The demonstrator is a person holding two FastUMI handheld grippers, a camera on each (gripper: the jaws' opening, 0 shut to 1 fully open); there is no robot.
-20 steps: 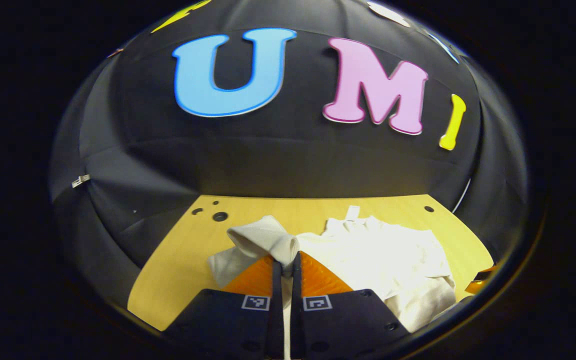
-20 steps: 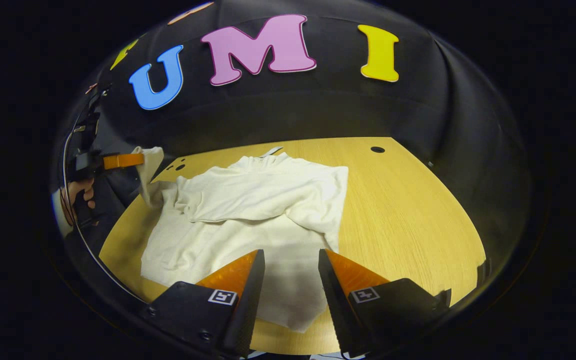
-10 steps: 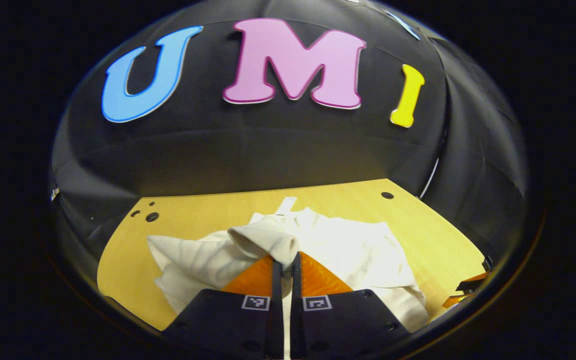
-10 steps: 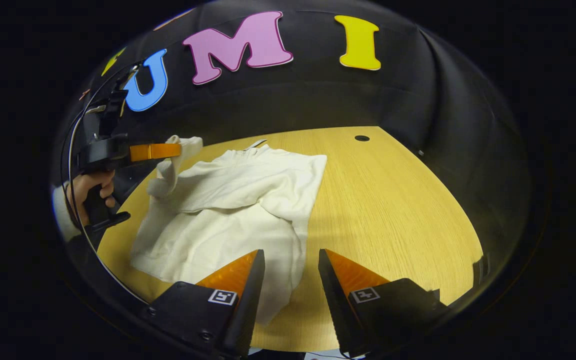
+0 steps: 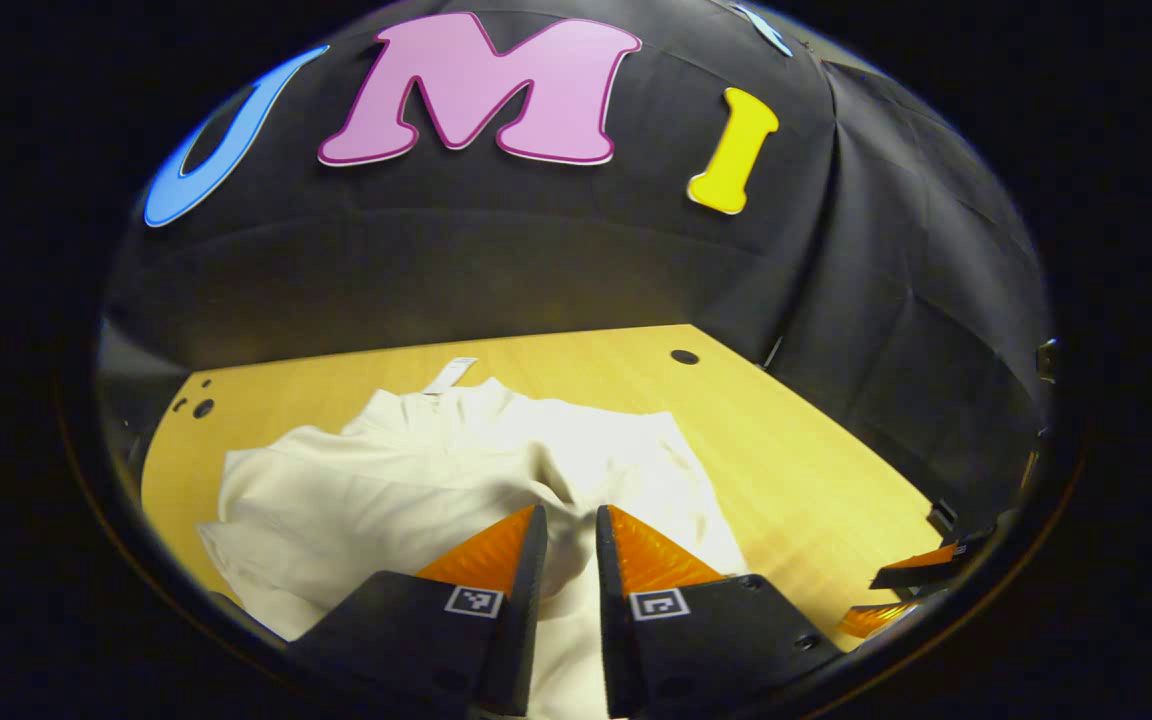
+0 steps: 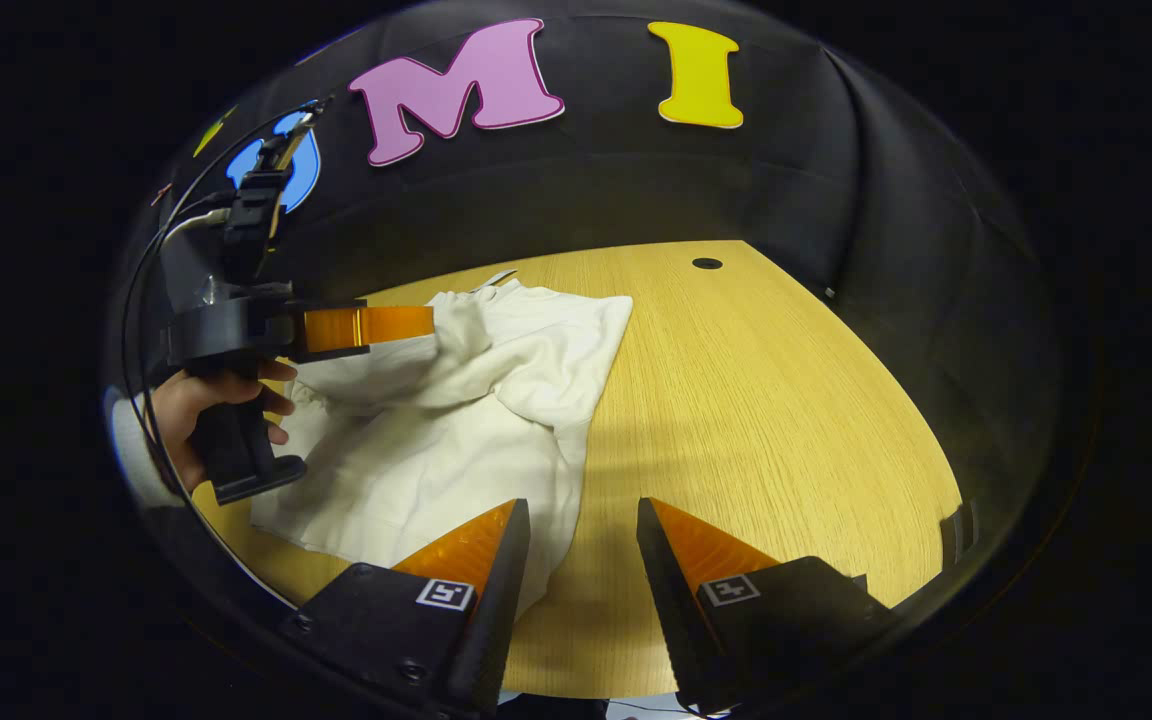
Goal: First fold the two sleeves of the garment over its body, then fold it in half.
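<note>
Left gripper view: left gripper (image 5: 571,520) above garment (image 5: 416,480).

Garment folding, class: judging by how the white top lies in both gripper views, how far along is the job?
Done: both sleeves look laid over the body of the white garment, which lies bunched on the wooden table. In hand: the left gripper, jaws slightly apart, hovers over the folded cloth with nothing pinched. The right gripper is open and empty. Left: folding it in half.
</note>
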